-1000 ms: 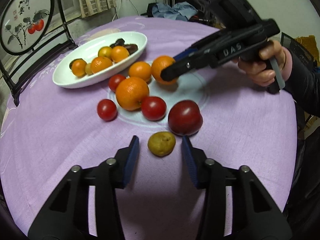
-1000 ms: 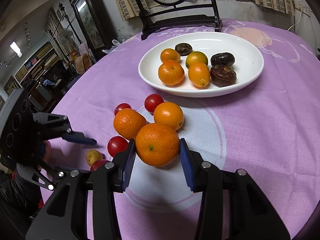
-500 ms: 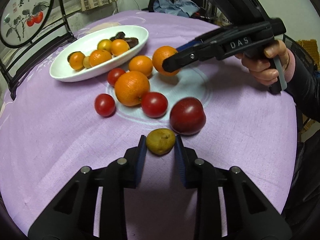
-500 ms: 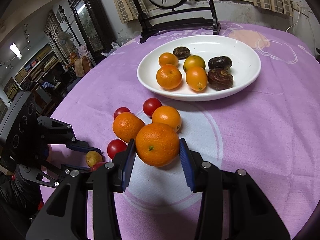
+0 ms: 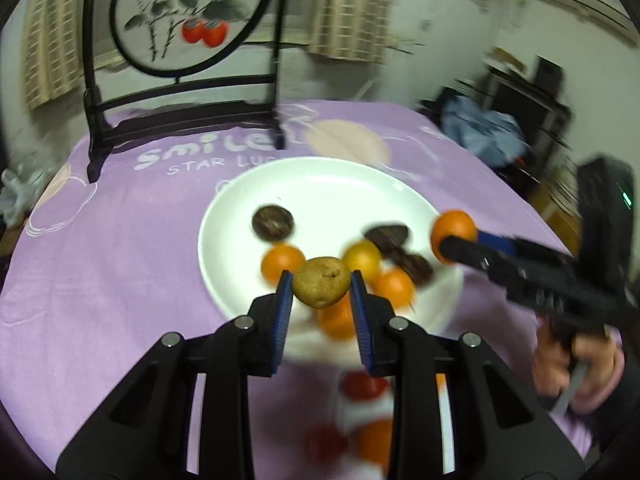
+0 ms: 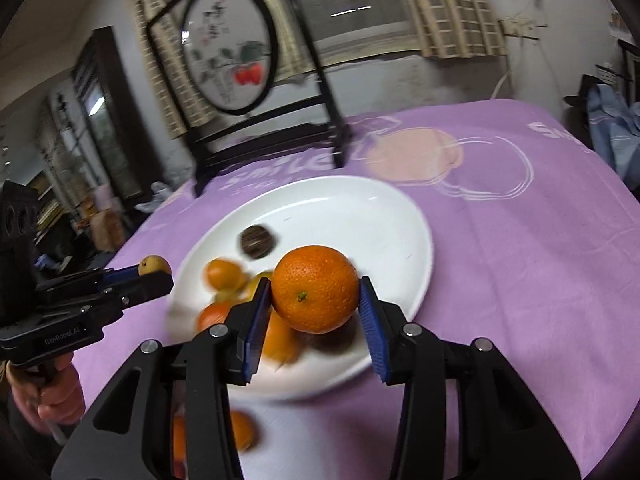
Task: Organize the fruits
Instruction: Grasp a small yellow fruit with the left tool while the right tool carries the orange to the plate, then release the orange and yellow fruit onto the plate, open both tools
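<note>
A small, lumpy yellow-brown fruit [image 5: 321, 282] is clamped between the blue pads of the left gripper [image 5: 319, 289] and is carried in the air over the near edge of the wide white ceramic plate [image 5: 316, 184]. A large, dimpled round orange [image 6: 315, 289] is pinched the same way in the right gripper [image 6: 314, 300], held above the near half of that plate. Both pairs of fingers are closed on their fruit; neither fruit is resting on anything.

On the plate, several small orange and yellow citrus fruits [image 5: 282, 259] and three dark brown wrinkled fruits [image 5: 273, 222] are already gathered toward the near side, while the far half is bare. On the lilac printed tablecloth [image 5: 120, 248], just short of the plate, a few red and orange fruits [image 5: 362, 386] are seen only as blurs, so the sorting is judged to be partly done.

Risks from here: if the orange is released above the crowded near side, it could land on the fruit below, roll, and knock something over the shallow rim. The two grippers are brought close over one plate, so a clash could be caused by lowering both at once. The small fruit is held by little surface; a slip could be caused by any jolt.
</note>
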`<action>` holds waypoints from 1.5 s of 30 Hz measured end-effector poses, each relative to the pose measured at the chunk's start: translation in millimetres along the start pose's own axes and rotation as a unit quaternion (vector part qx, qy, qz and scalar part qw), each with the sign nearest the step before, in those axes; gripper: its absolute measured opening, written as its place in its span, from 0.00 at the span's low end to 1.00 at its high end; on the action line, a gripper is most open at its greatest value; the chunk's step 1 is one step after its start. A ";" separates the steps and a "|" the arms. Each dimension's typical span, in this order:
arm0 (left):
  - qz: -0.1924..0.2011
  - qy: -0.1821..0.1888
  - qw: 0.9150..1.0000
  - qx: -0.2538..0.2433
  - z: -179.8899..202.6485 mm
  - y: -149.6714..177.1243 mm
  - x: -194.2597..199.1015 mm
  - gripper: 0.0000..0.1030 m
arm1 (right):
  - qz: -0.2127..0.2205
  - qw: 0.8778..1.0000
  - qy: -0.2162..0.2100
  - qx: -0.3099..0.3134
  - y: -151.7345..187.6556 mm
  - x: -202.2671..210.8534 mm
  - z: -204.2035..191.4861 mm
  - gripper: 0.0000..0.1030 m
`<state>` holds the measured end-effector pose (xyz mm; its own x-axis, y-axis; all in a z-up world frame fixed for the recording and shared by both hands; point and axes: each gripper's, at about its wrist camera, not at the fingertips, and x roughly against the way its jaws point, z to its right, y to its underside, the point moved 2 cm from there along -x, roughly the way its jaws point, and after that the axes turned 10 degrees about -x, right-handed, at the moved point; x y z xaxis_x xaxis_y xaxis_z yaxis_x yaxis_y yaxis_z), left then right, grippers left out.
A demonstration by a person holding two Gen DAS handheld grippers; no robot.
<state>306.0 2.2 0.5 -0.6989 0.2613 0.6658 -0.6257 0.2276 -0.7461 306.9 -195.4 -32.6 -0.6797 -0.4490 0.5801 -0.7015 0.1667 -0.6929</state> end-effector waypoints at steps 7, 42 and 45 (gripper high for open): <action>-0.020 -0.041 0.999 0.000 4.4 -19.5 -41.1 0.29 | -0.002 1.000 0.020 -0.004 -12.8 -20.1 11.6 0.43; 0.020 -0.208 0.976 0.068 -42.8 55.3 53.0 0.98 | -0.096 0.977 -0.123 0.143 85.2 64.0 -69.1 0.62; 0.018 -0.214 0.974 0.076 -48.1 56.9 55.1 0.98 | -0.139 0.964 -0.156 0.163 101.9 66.4 -80.1 0.62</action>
<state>248.6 74.7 -5.4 -0.7814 -0.1548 0.6045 -0.6194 0.0748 -0.7815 173.1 -137.9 -30.4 -0.3409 -0.6877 0.6409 -0.7088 -0.2599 -0.6558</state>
